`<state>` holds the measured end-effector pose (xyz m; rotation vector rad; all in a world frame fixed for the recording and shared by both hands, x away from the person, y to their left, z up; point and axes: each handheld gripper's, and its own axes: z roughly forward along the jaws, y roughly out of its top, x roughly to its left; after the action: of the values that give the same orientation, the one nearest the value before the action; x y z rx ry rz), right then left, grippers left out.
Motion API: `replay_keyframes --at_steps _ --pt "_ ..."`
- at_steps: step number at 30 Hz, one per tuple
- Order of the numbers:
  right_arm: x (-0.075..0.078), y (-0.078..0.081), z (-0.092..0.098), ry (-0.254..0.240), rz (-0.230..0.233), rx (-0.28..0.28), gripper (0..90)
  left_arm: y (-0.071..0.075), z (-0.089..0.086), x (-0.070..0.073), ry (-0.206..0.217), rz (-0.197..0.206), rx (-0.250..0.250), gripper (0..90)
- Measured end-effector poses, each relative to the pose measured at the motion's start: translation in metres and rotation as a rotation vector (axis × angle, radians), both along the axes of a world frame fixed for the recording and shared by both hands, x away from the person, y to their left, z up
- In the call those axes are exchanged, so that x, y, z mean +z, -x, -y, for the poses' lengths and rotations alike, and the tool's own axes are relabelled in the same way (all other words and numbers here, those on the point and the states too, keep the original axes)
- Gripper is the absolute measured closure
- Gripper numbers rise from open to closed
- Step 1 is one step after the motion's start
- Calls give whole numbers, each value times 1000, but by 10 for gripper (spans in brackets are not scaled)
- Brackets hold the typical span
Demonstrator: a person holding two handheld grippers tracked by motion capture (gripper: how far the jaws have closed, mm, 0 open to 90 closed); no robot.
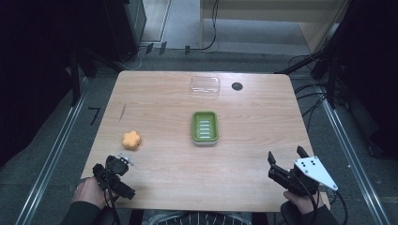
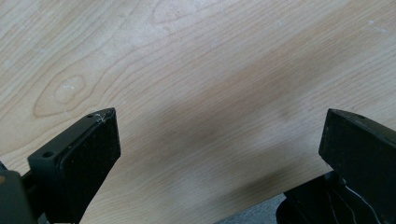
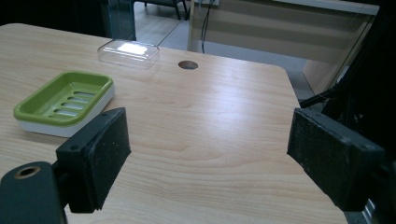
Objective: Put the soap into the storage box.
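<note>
- Both of my grippers sit at the near edge of the wooden table, nothing in either. The left gripper has its jaws spread wide over bare wood in its own view, and the right gripper is just as wide apart with nothing between the pads.
- The nearest thing to the left gripper is the orange flower-shaped soap, just ahead of its tips and a touch to the right. That's what I'd go for.
- My guess on handling: small, light, solid, probably a bit slick on the surface, and the lobed outline means the pads could slide off a bump. I'd close across two opposite dips between lobes, low down near the table, and squeeze gently so it doesn't squirt out.
- The green soap dish is ahead and left of the right gripper, well apart from the soap. Its slotted tray looks shallow, so a drop-in should be easy.
- The clear plastic lid lies beyond the dish near the far edge, beside a round cable hole. Looks thin, light and easy to knock.
- Loads of open wood between soap and dish, nothing in the way. Only worry is the table edge right behind both grippers.
</note>
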<state>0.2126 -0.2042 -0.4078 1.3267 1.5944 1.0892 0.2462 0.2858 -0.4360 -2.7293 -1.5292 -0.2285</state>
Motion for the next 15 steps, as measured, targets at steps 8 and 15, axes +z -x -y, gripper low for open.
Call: replay_keyframes --at_steps 8,15 --pt "-1 1 4 -9 -2 -5 137 -3 3 1 -9 6 -5 0" --pt "0 2 4 -15 3 -12 137 -4 4 1 0 7 -22 0"
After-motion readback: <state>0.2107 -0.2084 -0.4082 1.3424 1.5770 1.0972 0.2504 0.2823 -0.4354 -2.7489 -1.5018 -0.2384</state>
